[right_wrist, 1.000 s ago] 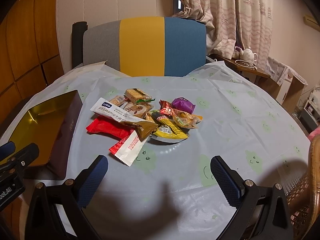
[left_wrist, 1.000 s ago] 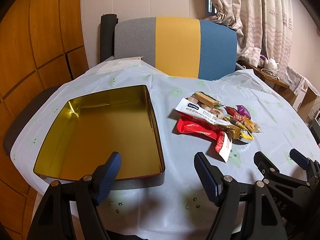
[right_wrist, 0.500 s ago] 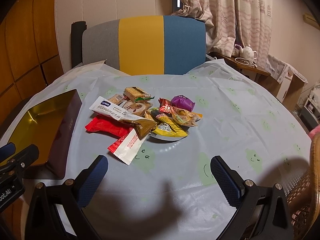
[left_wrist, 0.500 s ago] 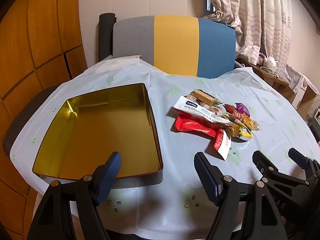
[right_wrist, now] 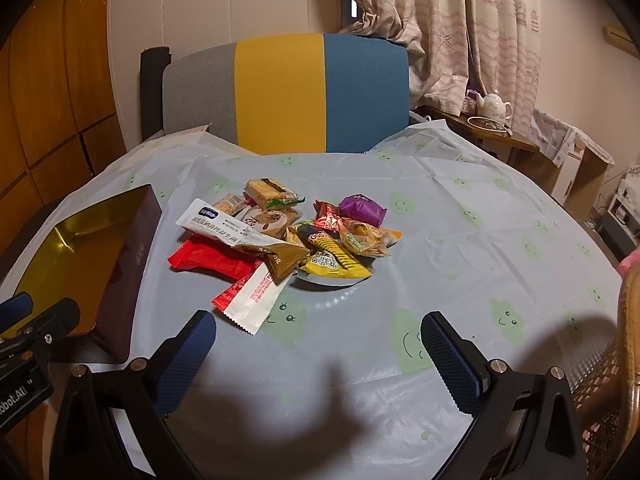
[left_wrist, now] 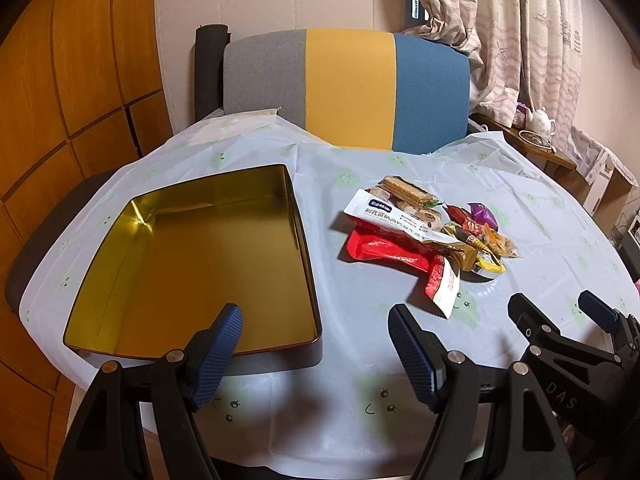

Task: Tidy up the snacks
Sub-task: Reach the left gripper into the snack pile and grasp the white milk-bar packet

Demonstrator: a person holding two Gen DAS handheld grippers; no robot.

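Jumbled snack packets [right_wrist: 288, 236] beside gold-lined tin [left_wrist: 192, 264]

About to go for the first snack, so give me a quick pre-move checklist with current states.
1. Right gripper open and empty: ok.
2. Left gripper open and empty: ok.
3. Gold tin has room: ok, nothing inside it.
4. Snack pile ahead of the right gripper, path unobstructed: ok.
5. An easy first pick: ok, the red-and-white packet lies nearest, at the pile's edge.
6. Packets separate cleanly: cannot tell, several overlap.
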